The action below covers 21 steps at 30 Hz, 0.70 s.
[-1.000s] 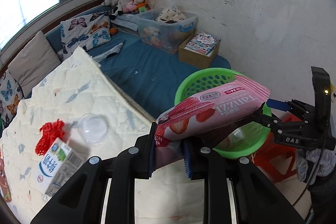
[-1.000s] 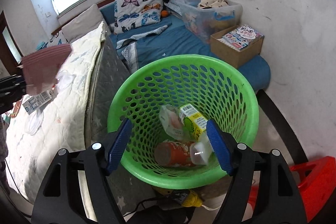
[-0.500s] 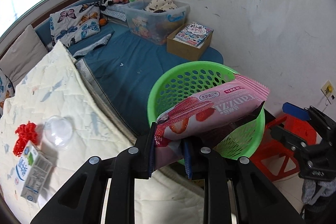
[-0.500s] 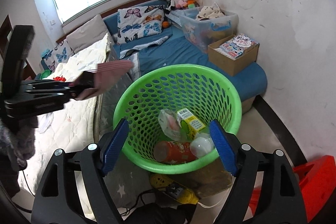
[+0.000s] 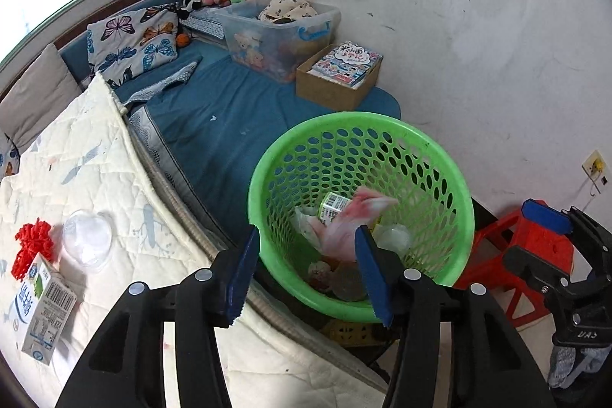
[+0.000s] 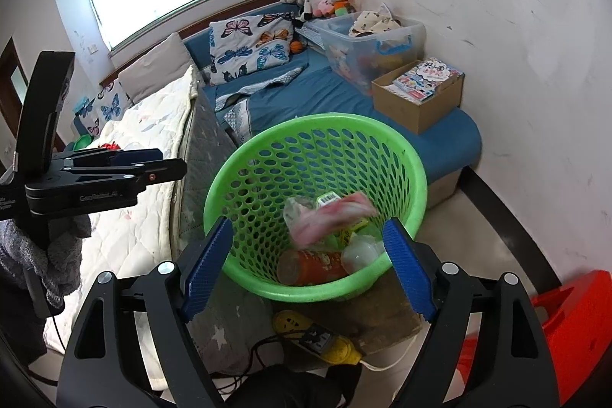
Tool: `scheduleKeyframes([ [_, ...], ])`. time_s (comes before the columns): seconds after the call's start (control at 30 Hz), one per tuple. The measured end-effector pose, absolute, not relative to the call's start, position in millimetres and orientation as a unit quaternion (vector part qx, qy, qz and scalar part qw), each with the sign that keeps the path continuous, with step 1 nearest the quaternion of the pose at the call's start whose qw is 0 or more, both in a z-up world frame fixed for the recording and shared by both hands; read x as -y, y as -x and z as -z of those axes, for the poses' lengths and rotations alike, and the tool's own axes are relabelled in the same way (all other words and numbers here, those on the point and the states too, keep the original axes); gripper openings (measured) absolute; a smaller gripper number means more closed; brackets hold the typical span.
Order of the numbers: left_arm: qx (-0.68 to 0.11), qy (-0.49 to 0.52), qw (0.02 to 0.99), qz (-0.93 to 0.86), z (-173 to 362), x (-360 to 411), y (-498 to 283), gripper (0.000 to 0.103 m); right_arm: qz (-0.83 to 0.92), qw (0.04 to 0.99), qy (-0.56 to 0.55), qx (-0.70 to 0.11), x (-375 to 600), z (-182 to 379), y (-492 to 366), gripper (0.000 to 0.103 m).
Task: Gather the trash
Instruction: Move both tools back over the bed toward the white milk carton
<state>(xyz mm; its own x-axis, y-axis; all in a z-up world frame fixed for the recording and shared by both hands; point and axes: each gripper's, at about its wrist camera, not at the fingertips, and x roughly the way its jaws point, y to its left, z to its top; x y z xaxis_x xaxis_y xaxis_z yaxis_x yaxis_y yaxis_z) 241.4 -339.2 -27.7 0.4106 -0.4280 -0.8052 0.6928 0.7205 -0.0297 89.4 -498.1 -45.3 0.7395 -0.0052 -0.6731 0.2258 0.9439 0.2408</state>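
A green perforated basket (image 5: 451, 174) stands beside the bed; it also shows in the right wrist view (image 6: 417, 163). A pink snack wrapper (image 5: 350, 220) is blurred inside it, over a small carton, an orange can (image 6: 313, 264) and a clear cup; it also shows in the right wrist view (image 6: 329, 217). My left gripper (image 5: 308, 274) is open and empty just above the basket's near rim. My right gripper (image 6: 306, 280) is open and empty in front of the basket. On the quilt lie a milk carton (image 5: 42, 308), a clear plastic lid (image 5: 87, 240) and a red mesh scrap (image 5: 32, 247).
The white quilt (image 5: 95, 178) covers the bed at left, with a blue mattress (image 5: 229, 125) behind. A clear storage bin (image 5: 283, 33) and a cardboard box (image 5: 338, 75) stand by the wall. A red stool (image 5: 535, 255) is at right. A yellow power strip (image 6: 317, 339) lies on the floor.
My left gripper moved over the basket, opened and let go of the pink wrapper, which now falls into the basket. My right gripper stayed open and drew back slightly.
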Motion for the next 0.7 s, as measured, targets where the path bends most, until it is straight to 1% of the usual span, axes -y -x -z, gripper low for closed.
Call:
scheduleKeyframes([
  [0.3,-0.413,-0.135,0.848,0.304,9,293,-238,0.059,0.041,0.924,-0.149,-0.350,480,38,-92,0.082],
  [0.6,-0.402,-0.111,0.873,0.253,-3,228,-235,0.061,0.003,0.928,-0.136,-0.346,447,25,-108,0.084],
  [0.7,-0.397,-0.112,0.880,0.235,-4,206,-237,0.064,-0.009,0.929,-0.130,-0.346,433,21,-115,0.084],
])
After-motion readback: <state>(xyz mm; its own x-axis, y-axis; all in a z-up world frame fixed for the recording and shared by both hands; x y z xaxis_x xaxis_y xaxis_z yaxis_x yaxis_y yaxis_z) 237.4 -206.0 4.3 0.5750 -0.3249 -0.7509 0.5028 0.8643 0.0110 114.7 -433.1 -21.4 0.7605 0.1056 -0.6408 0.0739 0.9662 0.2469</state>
